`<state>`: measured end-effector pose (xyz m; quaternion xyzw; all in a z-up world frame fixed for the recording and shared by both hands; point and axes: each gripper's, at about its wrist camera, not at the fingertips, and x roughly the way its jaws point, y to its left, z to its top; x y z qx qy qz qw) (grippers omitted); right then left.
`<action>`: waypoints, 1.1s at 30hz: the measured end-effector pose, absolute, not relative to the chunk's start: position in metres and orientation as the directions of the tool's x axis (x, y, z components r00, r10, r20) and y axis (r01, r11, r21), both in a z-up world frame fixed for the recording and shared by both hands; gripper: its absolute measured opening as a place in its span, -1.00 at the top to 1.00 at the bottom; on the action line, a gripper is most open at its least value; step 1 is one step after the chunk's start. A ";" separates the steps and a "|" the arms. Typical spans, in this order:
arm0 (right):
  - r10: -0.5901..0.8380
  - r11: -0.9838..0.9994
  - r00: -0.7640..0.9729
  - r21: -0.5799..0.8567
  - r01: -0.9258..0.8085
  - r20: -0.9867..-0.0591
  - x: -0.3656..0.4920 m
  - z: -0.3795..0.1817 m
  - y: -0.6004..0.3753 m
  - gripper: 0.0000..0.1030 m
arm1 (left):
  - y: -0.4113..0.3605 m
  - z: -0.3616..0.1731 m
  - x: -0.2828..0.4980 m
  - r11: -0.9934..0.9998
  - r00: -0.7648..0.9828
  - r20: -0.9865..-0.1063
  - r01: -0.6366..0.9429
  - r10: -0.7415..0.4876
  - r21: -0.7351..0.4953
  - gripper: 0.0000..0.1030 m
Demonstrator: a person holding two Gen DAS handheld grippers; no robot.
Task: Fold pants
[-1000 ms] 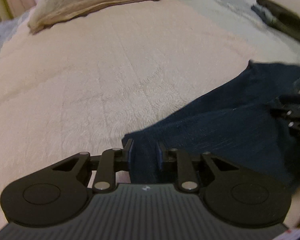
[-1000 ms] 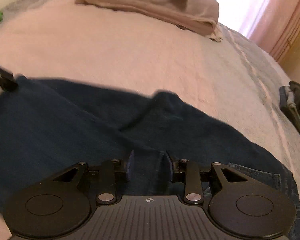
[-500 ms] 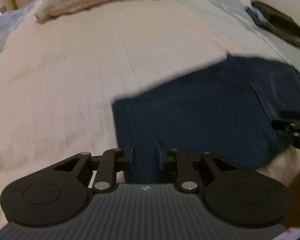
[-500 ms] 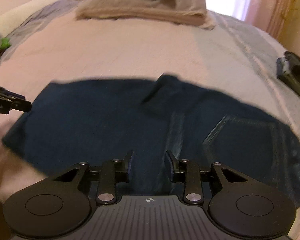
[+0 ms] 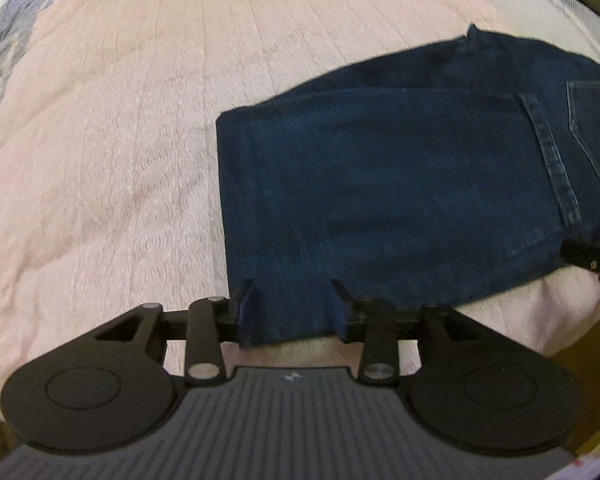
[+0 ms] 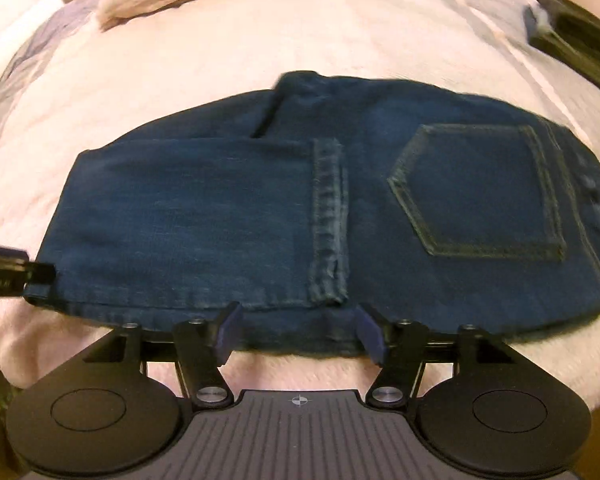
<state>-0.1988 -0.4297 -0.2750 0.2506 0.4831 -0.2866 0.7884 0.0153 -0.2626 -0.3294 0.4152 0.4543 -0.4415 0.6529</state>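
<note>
Half pants [image 6: 228, 216] waistband cut off

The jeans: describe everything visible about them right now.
The jeans are dark blue denim, folded and lying flat on the pink quilted bedspread. The leg ends are doubled over so the stitched hems lie beside the back pocket, which faces up with pale topstitching. The fold forms the garment's left edge. The left gripper and right gripper sit at the near edge, fingers spread, denim between them; whether they touch it is unclear.
</note>
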 end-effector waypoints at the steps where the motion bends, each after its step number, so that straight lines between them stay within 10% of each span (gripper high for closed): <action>1: -0.207 0.703 0.372 0.127 0.700 -0.905 -0.202 -0.275 -0.433 -0.15 | -0.262 -0.328 0.012 0.265 0.196 -0.961 0.954 -0.194 0.141 0.33; 13: -0.263 0.569 0.381 0.177 0.803 -0.886 -0.282 -0.260 -0.480 -0.15 | -0.277 -0.326 -0.016 0.218 0.245 -0.948 0.955 -0.204 0.200 0.33; 19: -0.387 0.197 0.435 0.388 0.901 -0.813 -0.392 -0.265 -0.533 -0.15 | -0.275 -0.323 -0.009 0.224 0.230 -0.925 0.960 -0.303 0.165 0.33; 25: -0.490 -0.151 0.619 0.759 0.634 -0.614 -0.477 -0.313 -0.564 -0.15 | -0.283 -0.327 0.011 0.297 0.187 -0.926 0.951 -0.329 0.087 0.33; 33: -0.523 -0.203 0.702 0.871 0.448 -0.483 -0.482 -0.349 -0.571 -0.11 | -0.288 -0.336 0.016 0.337 0.146 -0.935 0.941 -0.323 0.031 0.33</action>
